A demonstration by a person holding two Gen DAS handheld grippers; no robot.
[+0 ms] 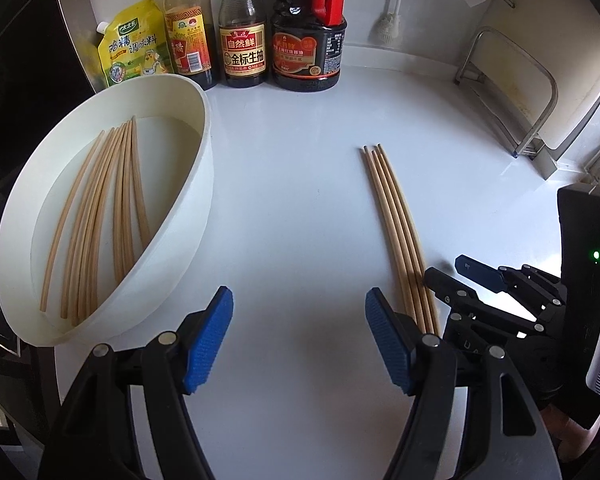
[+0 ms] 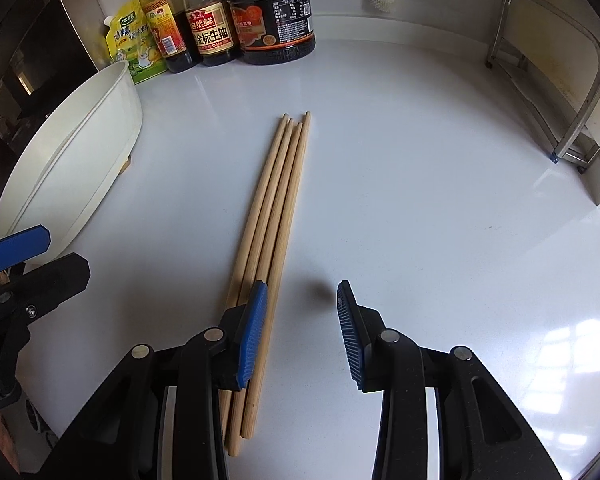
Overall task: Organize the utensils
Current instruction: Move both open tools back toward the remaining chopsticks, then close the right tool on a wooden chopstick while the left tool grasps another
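Several wooden chopsticks [image 1: 396, 224] lie side by side on the white counter; they also show in the right wrist view [image 2: 274, 216]. A white oval tub [image 1: 188, 216] on the left holds several more chopsticks [image 1: 100, 216]; the tub shows in the right wrist view [image 2: 100, 128] too. My left gripper [image 1: 300, 336] is open and empty, between the tub and the loose chopsticks. My right gripper [image 2: 302, 332] is open and empty, its left finger [image 2: 254, 328] over the near ends of the loose chopsticks. The right gripper shows in the left wrist view [image 1: 460, 276], the left gripper in the right wrist view [image 2: 32, 260].
Sauce bottles [image 1: 242, 32] and a yellow seasoning pouch [image 1: 134, 44] stand at the back left of the counter [image 1: 300, 152]. A metal rack with a cutting board [image 1: 540, 92] stands at the right. A white brush [image 1: 388, 24] hangs at the back wall.
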